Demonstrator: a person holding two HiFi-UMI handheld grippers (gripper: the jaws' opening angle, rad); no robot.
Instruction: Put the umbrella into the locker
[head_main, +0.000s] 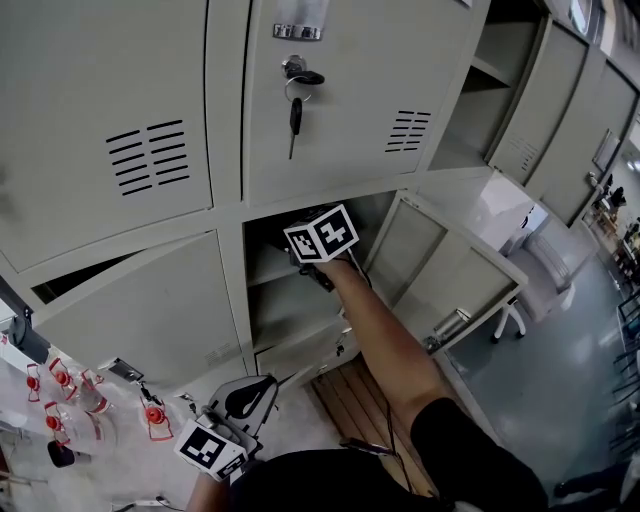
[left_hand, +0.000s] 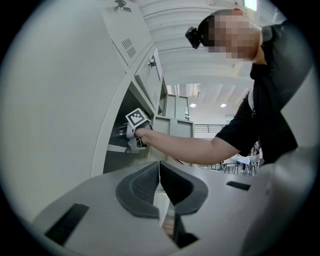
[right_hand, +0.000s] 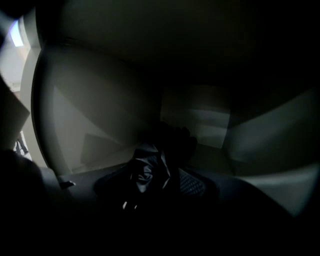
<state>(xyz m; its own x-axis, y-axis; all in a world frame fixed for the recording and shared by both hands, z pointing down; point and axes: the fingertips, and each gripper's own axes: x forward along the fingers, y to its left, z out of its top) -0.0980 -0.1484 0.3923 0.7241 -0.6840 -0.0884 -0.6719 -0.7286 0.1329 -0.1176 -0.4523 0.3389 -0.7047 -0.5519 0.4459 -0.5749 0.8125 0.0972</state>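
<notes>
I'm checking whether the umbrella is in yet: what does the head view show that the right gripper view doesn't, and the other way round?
Only the head view: the key hanging in the upper door's lock, the lower locker's open door, the arm reaching in, red-capped bottles at lower left. Only the right gripper view: the dark folded umbrella lying between parted jaws. Both: the right gripper, seen from above as its marker cube, and the open compartment.

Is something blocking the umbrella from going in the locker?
Nothing visible does. The locker door stands swung open, and the right gripper reaches inside the locker with the dark umbrella between its jaws. Ahead lie only bare metal walls.
</notes>
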